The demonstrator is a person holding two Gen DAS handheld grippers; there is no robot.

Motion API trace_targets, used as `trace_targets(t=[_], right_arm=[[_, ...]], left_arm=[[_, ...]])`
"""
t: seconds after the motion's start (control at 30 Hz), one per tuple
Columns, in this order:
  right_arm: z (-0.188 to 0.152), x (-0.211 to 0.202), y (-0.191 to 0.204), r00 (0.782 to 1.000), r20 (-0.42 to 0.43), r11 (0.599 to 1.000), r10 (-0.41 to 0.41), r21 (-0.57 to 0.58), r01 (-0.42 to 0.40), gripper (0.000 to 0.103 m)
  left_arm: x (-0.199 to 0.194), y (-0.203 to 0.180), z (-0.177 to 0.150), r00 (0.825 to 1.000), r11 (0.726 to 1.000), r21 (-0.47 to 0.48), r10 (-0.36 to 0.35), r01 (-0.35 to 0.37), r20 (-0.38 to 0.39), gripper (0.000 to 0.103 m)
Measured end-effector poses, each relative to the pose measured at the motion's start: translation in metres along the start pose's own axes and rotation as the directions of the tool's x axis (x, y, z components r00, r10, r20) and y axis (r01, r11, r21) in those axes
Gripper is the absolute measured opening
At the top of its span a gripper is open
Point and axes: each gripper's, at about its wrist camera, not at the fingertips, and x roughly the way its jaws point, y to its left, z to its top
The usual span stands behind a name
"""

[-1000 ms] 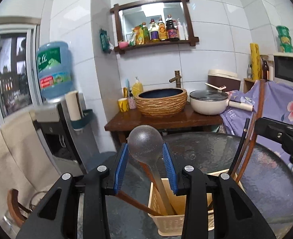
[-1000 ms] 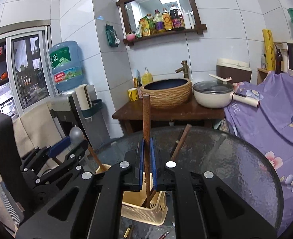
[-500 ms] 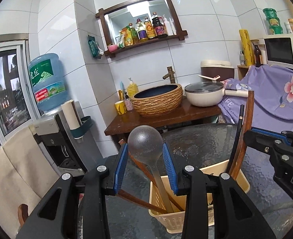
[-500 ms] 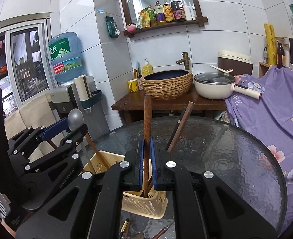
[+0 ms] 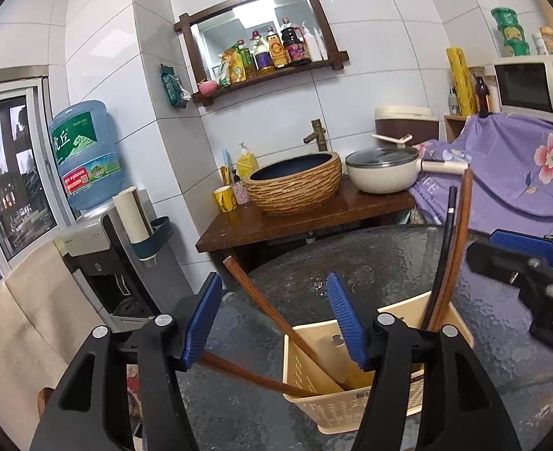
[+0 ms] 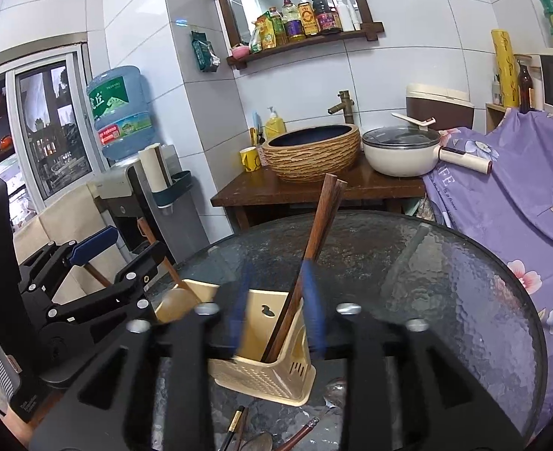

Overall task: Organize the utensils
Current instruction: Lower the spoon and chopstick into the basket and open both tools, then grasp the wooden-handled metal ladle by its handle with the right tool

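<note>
Left wrist view: a second ago the left gripper pinched a grey ladle with its bowl up between the blue pads; now the ladle is out of the grip and the jaws are spreading, nothing pressed between them. A pale, flat handle end shows low inside the cream basket, which stands on the glass bench. Two brown wooden utensils lie with their lower ends in the basket's near compartment, long axes slanting up and to the left, one steep, one close to level, passing between the spread pads without being squeezed. At the basket's far right corner a black chopstick and a brown stick stand nearly upright, tips upward, leaning slightly right. The right gripper enters from the right edge, beside those sticks.

Right wrist view: earlier the right gripper clamped one brown stick upright; now its jaws are opening, blurred by motion, and the brown chopsticks stand loose in the basket, lower ends inside, upper ends tilted up and right, just beside the right pad. The left gripper sits at the left, jaws apart. More utensils lie flat on the bench in front of the basket.
</note>
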Motion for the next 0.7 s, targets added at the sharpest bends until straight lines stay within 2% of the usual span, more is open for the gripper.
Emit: trace_targets(t=[0.13, 0.2, 0.27, 0.43, 0.57, 0.7], right_arm=[[-0.007, -0.012, 0.003, 0.999, 0.032, 0.999, -0.026, -0.043, 0.027, 0.045], [-0.012, -0.020, 0.000, 0.999, 0.046, 0.999, -0.026, -0.039, 0.028, 0.054], [-0.018, -0.028, -0.004, 0.998, 0.061, 0.999, -0.024, -0.027, 0.026, 0.057], [-0.042, -0.043, -0.016, 0.998, 0.047, 0.999, -0.030, -0.019, 0.031, 0.058], [-0.065, -0.046, -0.029, 0.999, -0.010, 0.999, -0.044, -0.004, 0.044, 0.062], [-0.088, -0.035, -0.044, 0.993, -0.096, 0.998, -0.069, 0.007, 0.070, 0.062]], left_arm=[[-0.023, 0.005, -0.003, 0.998, 0.998, -0.044, -0.033, 0.035, 0.053, 0.070], [-0.036, 0.007, -0.007, 0.996, 0.996, -0.067, -0.047, 0.052, 0.079, 0.075], [-0.053, 0.009, -0.013, 0.992, 0.993, -0.088, -0.064, 0.074, 0.109, 0.079], [-0.090, 0.010, -0.036, 0.980, 0.982, -0.124, -0.125, 0.145, 0.158, 0.084], [-0.100, 0.010, -0.058, 0.977, 0.971, -0.145, -0.169, 0.188, 0.133, 0.088], [-0.098, 0.006, -0.093, 0.981, 0.970, -0.146, -0.187, 0.193, 0.051, 0.089]])
